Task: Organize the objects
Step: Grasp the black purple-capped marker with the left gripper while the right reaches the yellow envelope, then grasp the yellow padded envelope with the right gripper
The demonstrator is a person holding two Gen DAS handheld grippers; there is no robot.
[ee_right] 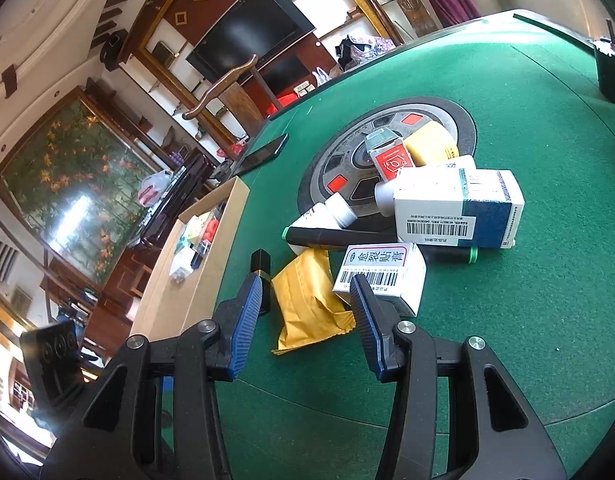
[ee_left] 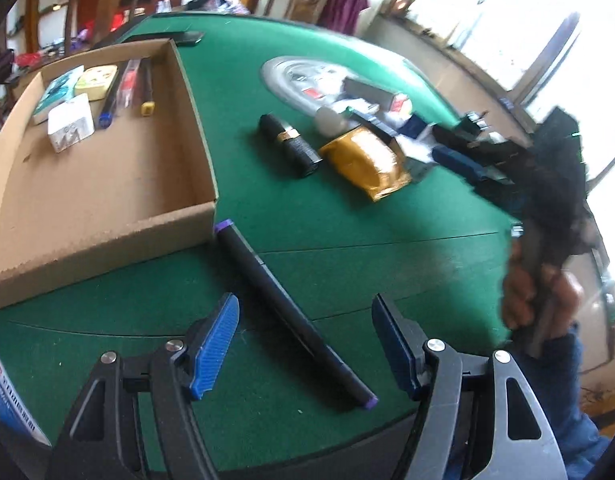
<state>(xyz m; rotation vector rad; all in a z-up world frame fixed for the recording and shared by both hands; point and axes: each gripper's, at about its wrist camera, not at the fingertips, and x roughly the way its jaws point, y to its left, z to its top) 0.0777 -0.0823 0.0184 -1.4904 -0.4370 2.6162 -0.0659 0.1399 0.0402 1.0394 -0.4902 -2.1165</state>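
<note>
- The cardboard box (ee_left: 107, 184) sits on the green table (ee_left: 347, 248). It is the landmark here.
- Inside the box, at its far end, lie a small white box (ee_left: 70, 123), a yellow-green tin (ee_left: 96, 82), a teal packet (ee_left: 57, 94) and a few pens (ee_left: 125, 88).
- A black marker with purple ends (ee_left: 291, 312) lies on the table just outside the box's near corner.
- The left tongs (ee_left: 305, 344) are spread open. They hang over the marker, with the marker in the gap. The blue pads (ee_left: 215, 344) do not touch it.
- A black lipstick tube (ee_left: 289, 144) lies to the right of the box, a little apart from it.
- A yellow packet (ee_right: 307, 300) lies just past the lipstick, farther from the box.
- The right tongs (ee_right: 307, 320) are partly open, with nothing pinched. They hang above the yellow packet.
- A small white box with a barcode (ee_right: 381, 276) touches the yellow packet on the side away from the cardboard box.
- Farther still from the cardboard box sits a pile: a big white and blue box (ee_right: 455, 216), white bottles (ee_right: 331, 216) and a marker with green ends (ee_right: 339, 236).
- A dark phone (ee_right: 263, 154) lies by the box's far end.
</note>
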